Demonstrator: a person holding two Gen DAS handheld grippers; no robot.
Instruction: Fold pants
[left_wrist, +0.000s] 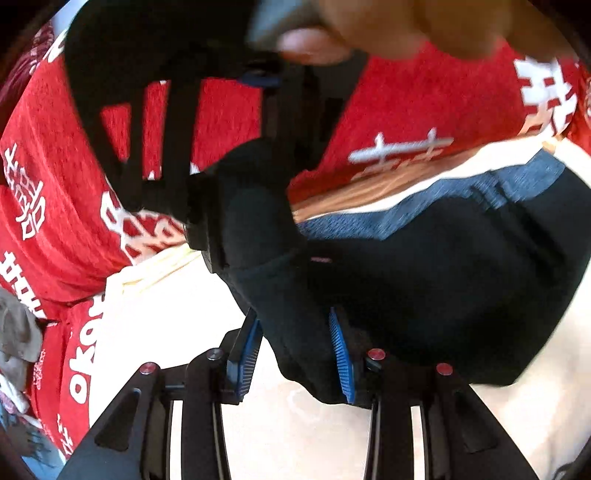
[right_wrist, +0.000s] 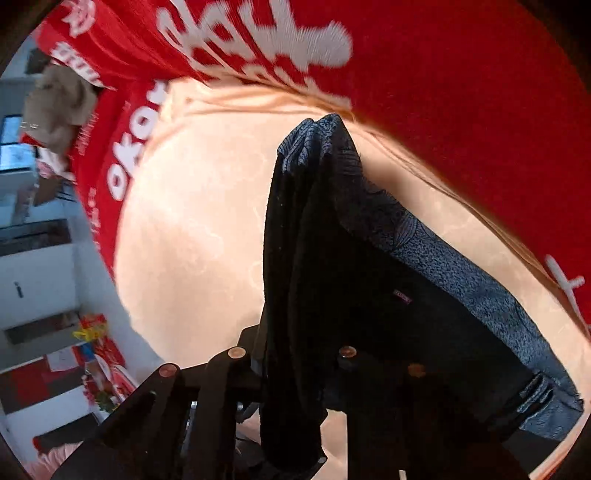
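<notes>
The pants (left_wrist: 424, 280) are black with a blue-grey speckled waistband and lie bunched on a cream surface (left_wrist: 177, 325). My left gripper (left_wrist: 295, 354) has its blue pads either side of a thick fold of the black cloth and is shut on it. In the left wrist view my right gripper (left_wrist: 236, 221) is close ahead, buried in the same cloth. In the right wrist view the pants (right_wrist: 369, 302) hang over and between my right gripper (right_wrist: 295, 369), whose fingertips are hidden by the cloth it pinches.
A red cloth with white characters (left_wrist: 62, 206) covers the far side and left edge of the cream surface (right_wrist: 192, 236). A person's hand (left_wrist: 424, 22) is at the top of the left wrist view. Shelves and clutter (right_wrist: 44, 258) stand at the left.
</notes>
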